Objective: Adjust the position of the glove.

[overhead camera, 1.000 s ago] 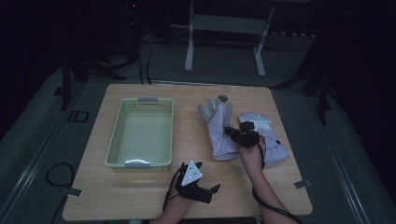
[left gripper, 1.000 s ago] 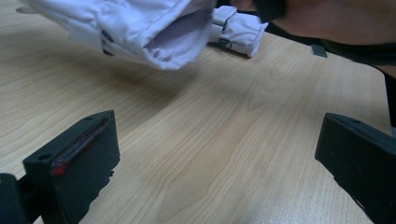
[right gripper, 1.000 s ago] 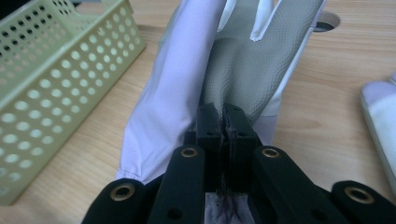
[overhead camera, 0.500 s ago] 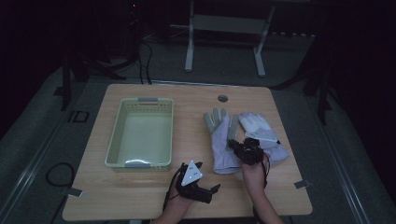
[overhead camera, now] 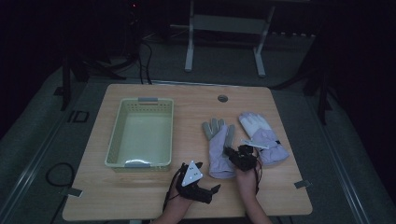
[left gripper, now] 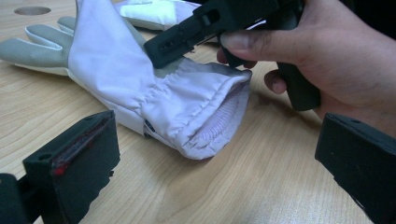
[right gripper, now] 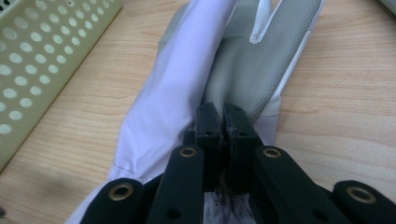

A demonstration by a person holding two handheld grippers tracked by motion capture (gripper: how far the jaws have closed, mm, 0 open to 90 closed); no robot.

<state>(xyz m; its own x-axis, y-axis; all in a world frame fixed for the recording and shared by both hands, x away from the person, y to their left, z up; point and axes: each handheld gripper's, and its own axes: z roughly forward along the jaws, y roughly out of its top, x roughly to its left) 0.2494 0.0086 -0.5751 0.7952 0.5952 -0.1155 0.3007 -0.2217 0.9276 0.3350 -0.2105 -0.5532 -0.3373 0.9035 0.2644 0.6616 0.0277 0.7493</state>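
Worktop (overhead camera: 140, 196): pale wood, carrying everything below.

Basket (overhead camera: 120, 135): green, perforated, on my left half of the worktop, nothing inside.

Near glove (overhead camera: 219, 151): lilac with grey palm, lying flat, fingers pointing away from me, cuff toward me, well apart from the basket.

Far glove (overhead camera: 264, 137): its pair, just beside it on the right.

Left claw (left gripper: 210, 154): jaws spread wide, gripping nothing, hovering low just short of the near glove's cuff.

Right claw (right gripper: 223, 122): jaws pressed together, pinching a fold of cloth near the cuff.

Risk, my judgement: the pinch takes one thin layer only; lifting could let the slick cloth slide out, or drag the glove against its pair.
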